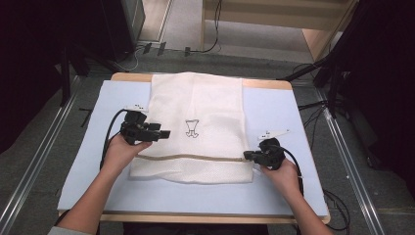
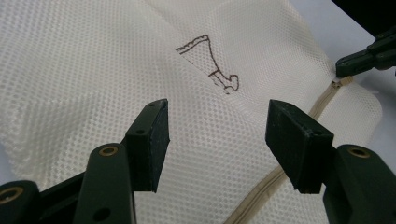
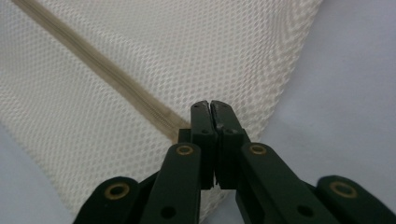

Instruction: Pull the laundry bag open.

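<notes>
A white mesh bag (image 1: 195, 98) lies flat on the pale blue mat (image 1: 274, 112), with a small brown drawing (image 1: 192, 128) at its middle. A beige zipper (image 1: 195, 157) runs across the bag near its front edge. My left gripper (image 1: 166, 133) hovers over the bag's left part, open, with only mesh (image 2: 93, 60) showing between its pads (image 2: 154, 140). My right gripper (image 1: 246, 155) is at the zipper's right end, its jaws pressed together (image 3: 210, 107) where the zipper (image 3: 102, 65) ends. From the left gripper view its tip (image 2: 338, 70) sits on the small beige pull (image 2: 337, 84).
The mat covers a wooden table (image 1: 122, 77). Bare mat lies left, right and in front of the bag. Metal rails (image 1: 44, 142) run along both sides on the floor, and cables (image 1: 313, 105) lie at the right.
</notes>
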`<action>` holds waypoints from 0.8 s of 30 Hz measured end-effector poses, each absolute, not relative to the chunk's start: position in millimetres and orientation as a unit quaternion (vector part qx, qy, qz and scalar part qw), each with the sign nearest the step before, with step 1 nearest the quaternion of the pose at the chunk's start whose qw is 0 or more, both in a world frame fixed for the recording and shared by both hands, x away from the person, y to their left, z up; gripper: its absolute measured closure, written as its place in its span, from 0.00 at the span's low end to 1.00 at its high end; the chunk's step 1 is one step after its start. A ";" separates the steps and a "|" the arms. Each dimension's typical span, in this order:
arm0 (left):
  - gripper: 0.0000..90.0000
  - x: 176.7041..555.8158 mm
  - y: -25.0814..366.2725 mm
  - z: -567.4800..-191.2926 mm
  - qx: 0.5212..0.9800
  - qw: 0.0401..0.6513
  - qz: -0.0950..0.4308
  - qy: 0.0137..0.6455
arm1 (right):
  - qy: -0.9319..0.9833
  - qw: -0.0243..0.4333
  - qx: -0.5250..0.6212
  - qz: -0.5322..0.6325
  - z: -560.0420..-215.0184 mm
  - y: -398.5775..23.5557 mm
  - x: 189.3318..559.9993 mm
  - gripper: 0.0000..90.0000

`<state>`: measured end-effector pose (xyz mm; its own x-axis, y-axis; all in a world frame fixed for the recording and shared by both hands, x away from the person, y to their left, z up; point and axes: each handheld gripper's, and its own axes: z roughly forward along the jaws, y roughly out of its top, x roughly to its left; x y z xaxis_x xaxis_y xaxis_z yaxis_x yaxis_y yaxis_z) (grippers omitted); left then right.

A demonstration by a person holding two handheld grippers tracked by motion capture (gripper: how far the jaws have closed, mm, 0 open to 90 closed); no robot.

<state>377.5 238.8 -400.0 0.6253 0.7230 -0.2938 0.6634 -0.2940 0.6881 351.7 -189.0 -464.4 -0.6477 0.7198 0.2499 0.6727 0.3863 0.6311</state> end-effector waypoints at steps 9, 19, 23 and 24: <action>0.45 376.8 217.0 -399.9 0.816 0.411 0.028 0.407 | 0.836 0.027 0.408 0.365 -463.7 -182.1 345.2 1.00; 0.47 372.7 188.2 -400.5 0.832 0.409 0.017 0.374 | 0.834 0.041 0.403 0.375 -460.3 -183.2 341.4 0.99; 0.48 372.1 175.8 -401.8 0.834 0.411 0.012 0.367 | 0.836 0.049 0.409 0.363 -463.7 -187.7 342.2 0.99; 0.48 372.1 173.3 -402.3 0.835 0.411 0.010 0.365 | 0.835 0.050 0.412 0.360 -464.5 -188.3 342.4 0.99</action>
